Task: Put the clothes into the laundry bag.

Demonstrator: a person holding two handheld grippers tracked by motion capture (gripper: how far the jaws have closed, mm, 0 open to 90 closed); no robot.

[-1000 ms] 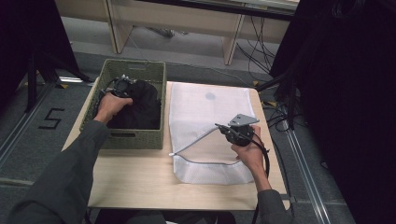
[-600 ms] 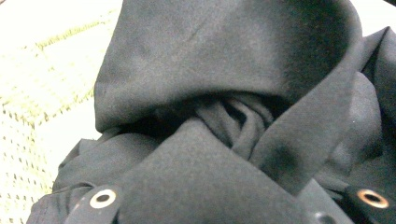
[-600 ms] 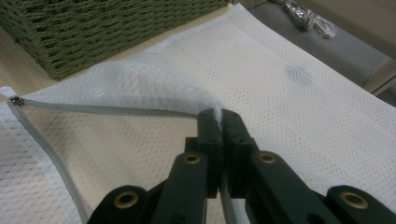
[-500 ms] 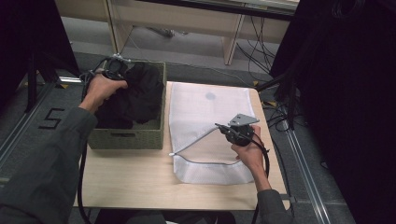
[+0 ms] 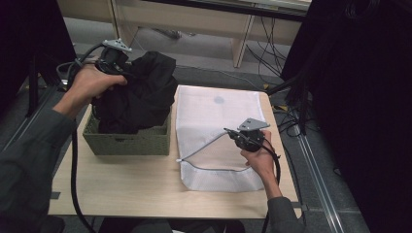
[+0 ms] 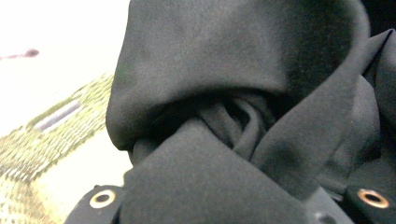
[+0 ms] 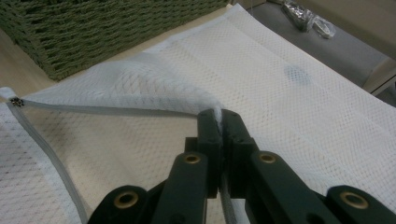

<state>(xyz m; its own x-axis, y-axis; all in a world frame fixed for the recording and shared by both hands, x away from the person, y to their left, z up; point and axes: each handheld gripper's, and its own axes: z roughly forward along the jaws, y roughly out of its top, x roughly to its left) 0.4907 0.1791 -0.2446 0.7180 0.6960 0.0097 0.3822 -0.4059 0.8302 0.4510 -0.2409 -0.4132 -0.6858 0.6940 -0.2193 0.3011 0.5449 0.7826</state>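
Note:
A black garment hangs bunched from my left gripper, which is shut on it and holds it raised over the green woven basket. Its lower folds still reach into the basket. In the left gripper view the black cloth covers the jaws. A white mesh laundry bag lies flat on the right half of the table. My right gripper is shut on the bag's upper zipper edge and lifts it, so the mouth gapes toward the basket.
The wooden table has bare surface in front of the basket. A thick black cable trails from the left gripper down past the table's left edge. Dark curtains stand at the right, and desk legs with cables beyond the far edge.
My left gripper has risen out of the basket toward the far left, drawing the black garment up with it. The right gripper has kept still, holding the bag's edge.

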